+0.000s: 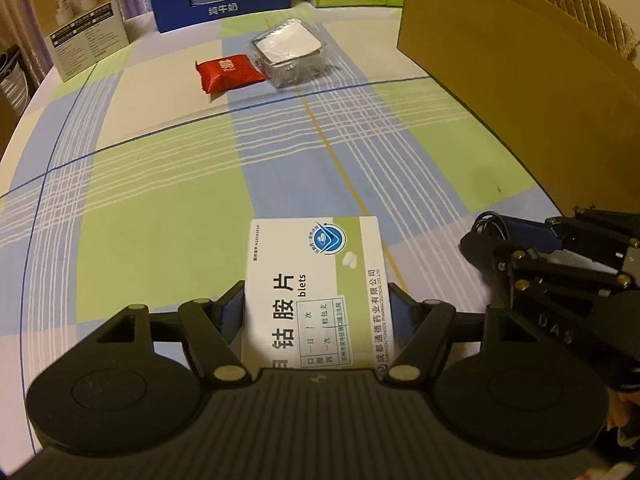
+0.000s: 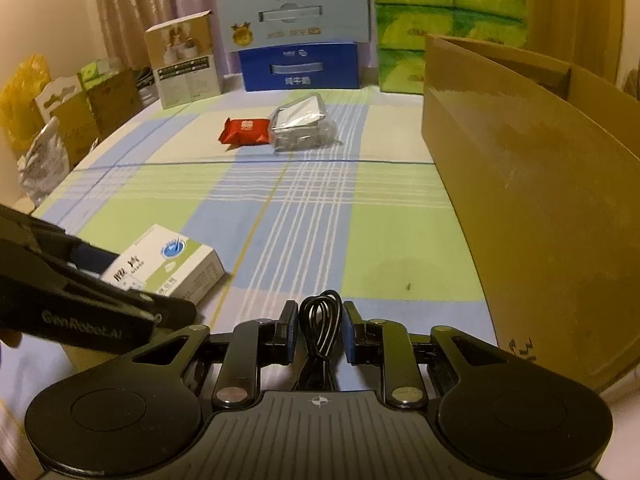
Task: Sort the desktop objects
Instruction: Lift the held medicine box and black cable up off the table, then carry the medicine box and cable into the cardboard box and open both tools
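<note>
A white-and-green medicine box (image 1: 316, 292) lies flat between the fingers of my left gripper (image 1: 316, 306), whose pads press on its two long sides. In the right wrist view the same box (image 2: 168, 264) is low over the checked tablecloth, with the left gripper (image 2: 136, 280) around its rear end. My right gripper (image 2: 320, 330) is shut on a coiled black cable (image 2: 320, 316), and the loop sticks out ahead of the pads. In the left wrist view the right gripper (image 1: 484, 240) hovers just right of the box, in front of the cardboard box.
An open cardboard box (image 2: 540, 200) fills the right side. At the far middle of the table lie a red packet (image 2: 244, 130) and a clear-wrapped silvery package (image 2: 300, 124). A blue milk carton (image 2: 300, 70), green tissue packs (image 2: 416, 20) and a beige product box (image 2: 184, 60) line the back edge.
</note>
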{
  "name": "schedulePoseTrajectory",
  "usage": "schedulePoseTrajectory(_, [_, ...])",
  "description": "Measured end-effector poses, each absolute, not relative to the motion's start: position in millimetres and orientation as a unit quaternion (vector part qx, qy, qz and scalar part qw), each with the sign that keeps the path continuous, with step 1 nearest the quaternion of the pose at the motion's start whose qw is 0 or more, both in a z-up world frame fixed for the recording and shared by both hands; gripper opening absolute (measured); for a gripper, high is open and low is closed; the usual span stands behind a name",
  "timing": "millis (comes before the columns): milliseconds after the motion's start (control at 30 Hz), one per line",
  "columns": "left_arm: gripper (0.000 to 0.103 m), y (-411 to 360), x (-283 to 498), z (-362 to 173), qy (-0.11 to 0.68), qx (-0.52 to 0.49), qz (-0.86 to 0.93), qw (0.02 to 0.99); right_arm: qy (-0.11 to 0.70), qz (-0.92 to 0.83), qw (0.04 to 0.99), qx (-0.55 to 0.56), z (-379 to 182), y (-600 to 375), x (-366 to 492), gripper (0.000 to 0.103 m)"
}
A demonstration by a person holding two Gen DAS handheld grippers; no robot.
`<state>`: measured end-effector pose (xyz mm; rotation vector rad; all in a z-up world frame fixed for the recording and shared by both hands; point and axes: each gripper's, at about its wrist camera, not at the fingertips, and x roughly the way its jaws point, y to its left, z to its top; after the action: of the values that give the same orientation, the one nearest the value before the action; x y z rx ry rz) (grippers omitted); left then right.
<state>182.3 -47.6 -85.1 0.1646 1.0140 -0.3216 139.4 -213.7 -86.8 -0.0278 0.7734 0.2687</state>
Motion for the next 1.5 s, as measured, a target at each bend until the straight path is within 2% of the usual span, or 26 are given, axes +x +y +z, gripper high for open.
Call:
schedulePoseTrajectory(133, [0.068,-44.3,179.4,-81.6,0.479,0.071,-0.153,0.862,0.369,0.135,0.918,-0.046,-89.8,-204.7,136.6,0.030])
schedulePoseTrajectory(300, [0.068,-41.5,177.9,-83.5,0.483,0.067,-0.150,0.860,0.364,0.133,0.920,-0.059,-92.2,-202.0,136.3,0.030])
schedulePoseTrajectory(367, [0.068,-40.4,176.4,-84.0,0.485,0.062,-0.153,0.859,0.365,0.132,0.920,-0.057,-92.6,-201.4,137.4,0.028])
schedulePoseTrajectory(400, [0.067,-40.1,175.5,-83.8,0.485,0.061,-0.153,0.859,0.365,0.129,0.920,-0.052,-92.4,-201.8,137.3,0.020])
schedulePoseTrajectory(900, [0.067,-39.0,160.6,-50.7,0.458,0.050,-0.156,0.874,0.332,0.127,0.935,-0.005,-53.3,-216.1,122.0,0.017])
schedulePoseTrajectory(933, [0.067,-39.4,159.4,-47.8,0.456,0.048,-0.156,0.875,0.329,0.126,0.936,-0.004,-49.7,-217.2,119.8,0.016])
schedulePoseTrajectory(1000, [0.067,-40.8,157.6,-43.1,0.452,0.047,-0.158,0.877,0.324,0.123,0.938,-0.001,-44.2,-219.8,115.8,0.008])
schedulePoseTrajectory(1500, [0.067,-50.7,146.6,-12.3,0.426,0.045,-0.167,0.888,0.279,0.112,0.954,0.005,1.0,-233.1,98.2,0.007])
